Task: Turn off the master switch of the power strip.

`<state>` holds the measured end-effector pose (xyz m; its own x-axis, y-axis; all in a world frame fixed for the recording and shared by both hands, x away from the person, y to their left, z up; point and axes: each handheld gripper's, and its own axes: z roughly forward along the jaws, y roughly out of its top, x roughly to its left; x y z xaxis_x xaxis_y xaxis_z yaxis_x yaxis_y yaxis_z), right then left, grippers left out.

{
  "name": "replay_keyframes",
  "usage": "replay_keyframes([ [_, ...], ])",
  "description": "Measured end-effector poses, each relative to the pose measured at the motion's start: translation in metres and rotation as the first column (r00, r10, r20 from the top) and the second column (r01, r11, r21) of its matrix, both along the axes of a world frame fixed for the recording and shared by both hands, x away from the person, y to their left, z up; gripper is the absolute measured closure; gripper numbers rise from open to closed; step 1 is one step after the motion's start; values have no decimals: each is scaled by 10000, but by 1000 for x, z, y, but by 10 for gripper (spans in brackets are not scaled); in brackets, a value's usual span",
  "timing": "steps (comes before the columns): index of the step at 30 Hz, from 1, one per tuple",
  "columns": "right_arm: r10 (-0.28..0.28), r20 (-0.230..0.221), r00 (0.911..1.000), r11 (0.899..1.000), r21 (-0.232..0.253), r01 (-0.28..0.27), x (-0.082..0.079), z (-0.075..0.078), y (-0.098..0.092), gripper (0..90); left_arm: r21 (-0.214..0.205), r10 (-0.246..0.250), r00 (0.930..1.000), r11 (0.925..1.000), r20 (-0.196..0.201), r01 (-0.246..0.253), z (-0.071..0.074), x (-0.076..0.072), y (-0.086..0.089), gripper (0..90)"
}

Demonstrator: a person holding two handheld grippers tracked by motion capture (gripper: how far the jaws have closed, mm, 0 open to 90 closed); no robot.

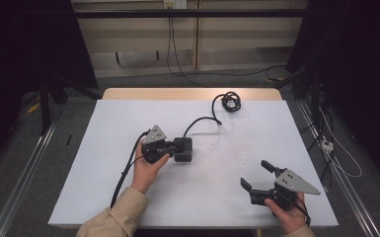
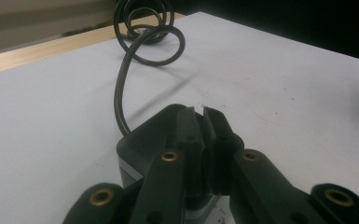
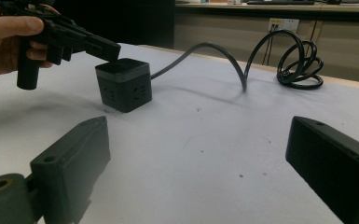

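A black power cube (image 1: 183,149) (image 3: 123,84) with sockets in its sides stands on the white table sheet (image 1: 227,192). Its black cable (image 1: 200,121) (image 3: 224,53) runs back to a coil (image 1: 229,101) (image 2: 147,28) near the far edge. My left gripper (image 1: 176,146) (image 2: 203,112) (image 3: 109,50) is shut, its jaws pressed together with nothing between them, tips resting at the cube's top (image 2: 140,140). My right gripper (image 1: 254,173) (image 3: 198,123) lies near the front right of the table, open wide, with nothing between its jaws, pointing toward the cube.
The sheet covers a wooden table whose bare strip (image 1: 192,94) shows at the far edge. Cables (image 1: 325,143) trail on the floor to the right, and dark curtains stand on both sides. Wall sockets (image 3: 279,23) sit behind the table.
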<state>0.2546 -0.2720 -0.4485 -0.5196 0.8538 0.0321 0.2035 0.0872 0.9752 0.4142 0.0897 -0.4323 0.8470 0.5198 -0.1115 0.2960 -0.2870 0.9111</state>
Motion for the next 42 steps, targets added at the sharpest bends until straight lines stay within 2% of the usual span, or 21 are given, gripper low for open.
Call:
replay_keyframes([
  [9,21,3,10000,10000,-19,-21,0,0,0,58,52,-70,9999,10000,-148,71,-2,1,-1,900],
  [42,-2,-8,10000,10000,-8,2,0,0,0,58,157,-64,9995,9999,-294,68,-2,1,-3,900],
])
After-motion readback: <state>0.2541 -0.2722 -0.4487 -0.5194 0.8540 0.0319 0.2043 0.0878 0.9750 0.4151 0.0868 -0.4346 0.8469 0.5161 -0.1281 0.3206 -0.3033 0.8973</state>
